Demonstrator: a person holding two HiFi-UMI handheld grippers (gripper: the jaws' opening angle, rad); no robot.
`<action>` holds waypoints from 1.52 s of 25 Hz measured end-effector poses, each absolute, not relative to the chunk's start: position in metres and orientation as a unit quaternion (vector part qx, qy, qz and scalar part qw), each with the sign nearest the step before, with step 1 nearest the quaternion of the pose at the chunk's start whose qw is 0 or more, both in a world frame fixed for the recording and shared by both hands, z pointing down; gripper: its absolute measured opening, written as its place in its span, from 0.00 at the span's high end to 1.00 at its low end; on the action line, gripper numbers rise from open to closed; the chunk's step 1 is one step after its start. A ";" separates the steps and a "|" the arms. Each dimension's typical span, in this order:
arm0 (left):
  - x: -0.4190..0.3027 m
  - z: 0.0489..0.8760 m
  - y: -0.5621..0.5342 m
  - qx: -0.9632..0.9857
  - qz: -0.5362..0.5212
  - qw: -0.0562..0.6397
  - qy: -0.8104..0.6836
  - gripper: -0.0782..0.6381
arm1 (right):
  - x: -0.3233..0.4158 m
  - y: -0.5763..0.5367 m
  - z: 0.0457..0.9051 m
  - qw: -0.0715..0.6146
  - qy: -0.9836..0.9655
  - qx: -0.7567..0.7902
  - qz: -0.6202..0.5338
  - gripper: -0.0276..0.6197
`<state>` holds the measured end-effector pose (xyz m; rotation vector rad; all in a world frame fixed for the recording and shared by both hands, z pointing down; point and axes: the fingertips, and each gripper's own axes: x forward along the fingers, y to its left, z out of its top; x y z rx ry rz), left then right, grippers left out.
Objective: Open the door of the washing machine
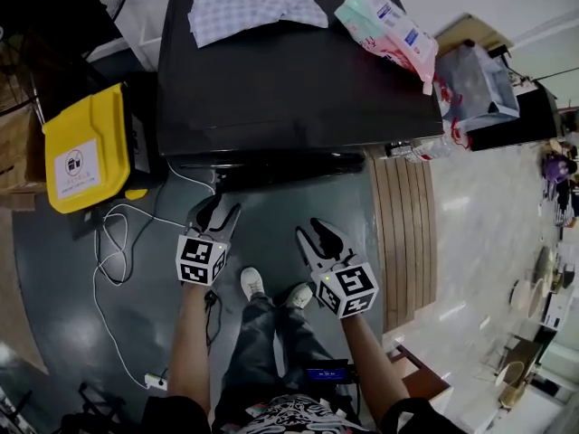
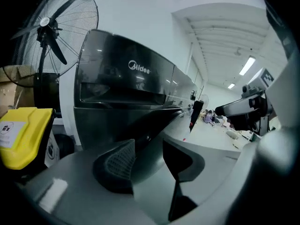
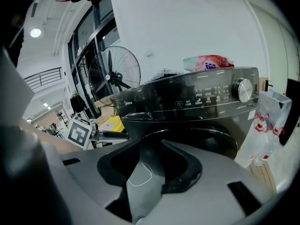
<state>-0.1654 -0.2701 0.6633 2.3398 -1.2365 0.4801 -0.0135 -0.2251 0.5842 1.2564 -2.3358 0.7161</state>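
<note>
A black front-loading washing machine stands ahead of me, seen from above in the head view. Its round door is closed below the control panel with a silver knob. My left gripper hovers over the grey floor just before the machine's lower front, toward its left side. It is open and empty, and the left gripper view shows the machine's front left corner past its jaws. My right gripper hangs a little further back, also open and empty, and faces the door past its jaws.
A checked cloth and a pink and green detergent bag lie on the machine. Left of it are a yellow bin and a standing fan. A white cable trails on the floor. Right stands a clear bag and wooden boards.
</note>
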 end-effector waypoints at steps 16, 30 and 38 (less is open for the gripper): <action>-0.142 0.738 -0.304 0.875 0.224 0.190 -0.385 0.60 | 0.009 -0.207 0.652 0.200 -0.815 0.457 0.296 0.75; -0.139 0.742 -0.296 0.881 0.255 0.212 -0.339 0.64 | 0.019 -0.195 0.652 0.156 -0.802 0.474 0.329 0.76; -0.127 0.745 -0.252 0.884 0.256 0.229 -0.317 0.68 | 0.009 -0.195 0.650 0.163 -0.797 0.477 0.334 0.77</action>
